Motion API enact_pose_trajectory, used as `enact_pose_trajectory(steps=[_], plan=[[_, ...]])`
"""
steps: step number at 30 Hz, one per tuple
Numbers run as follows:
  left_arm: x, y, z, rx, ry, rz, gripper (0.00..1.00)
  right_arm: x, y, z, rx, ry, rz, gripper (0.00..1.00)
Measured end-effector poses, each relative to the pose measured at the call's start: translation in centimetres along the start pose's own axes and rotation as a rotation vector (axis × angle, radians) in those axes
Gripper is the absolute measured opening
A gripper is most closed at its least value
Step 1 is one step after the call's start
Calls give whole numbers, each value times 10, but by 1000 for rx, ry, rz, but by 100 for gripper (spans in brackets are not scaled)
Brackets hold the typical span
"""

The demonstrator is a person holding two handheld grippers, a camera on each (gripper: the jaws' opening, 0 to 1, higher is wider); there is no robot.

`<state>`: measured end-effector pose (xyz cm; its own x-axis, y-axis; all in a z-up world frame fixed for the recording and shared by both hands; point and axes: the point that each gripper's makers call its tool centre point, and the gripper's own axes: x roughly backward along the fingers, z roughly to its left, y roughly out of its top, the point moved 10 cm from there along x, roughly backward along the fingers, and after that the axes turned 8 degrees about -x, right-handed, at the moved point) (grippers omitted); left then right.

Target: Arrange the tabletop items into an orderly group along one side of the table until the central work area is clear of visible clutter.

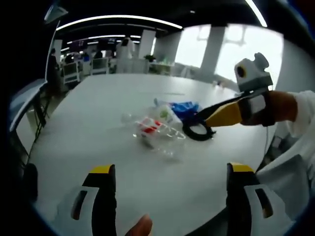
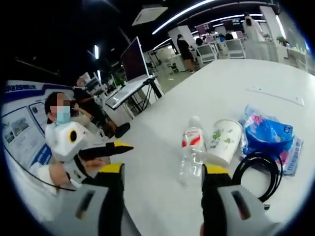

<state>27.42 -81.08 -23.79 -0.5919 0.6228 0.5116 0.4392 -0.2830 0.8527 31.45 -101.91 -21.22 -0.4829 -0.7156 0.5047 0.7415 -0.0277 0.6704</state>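
White table [image 1: 98, 113] holds one cluster of items. Clear plastic water bottle [image 2: 192, 147], red label, lies on its side; contents cannot be judged. White paper cup [image 2: 224, 140] with a green print lies tipped beside it, mouth hidden. Blue snack bag [image 2: 268, 135] sits just beyond, and a coiled black cable [image 2: 258, 172] next to it.

Left gripper [image 1: 170, 196]: jaws spread, nothing between them, hovering short of the cluster. Right gripper [image 2: 162, 196]: jaws spread, empty, pointed at the bottle.
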Motion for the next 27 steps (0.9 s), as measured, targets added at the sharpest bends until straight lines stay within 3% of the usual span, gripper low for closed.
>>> enact_pose_trajectory(steps=[14, 27], plan=[[-3, 0, -5, -23, -22, 15, 92, -23, 9, 7, 80, -11, 53, 62], [-3, -2, -3, -17, -15, 30, 91, -50, 19, -2, 132, -73, 138, 64]])
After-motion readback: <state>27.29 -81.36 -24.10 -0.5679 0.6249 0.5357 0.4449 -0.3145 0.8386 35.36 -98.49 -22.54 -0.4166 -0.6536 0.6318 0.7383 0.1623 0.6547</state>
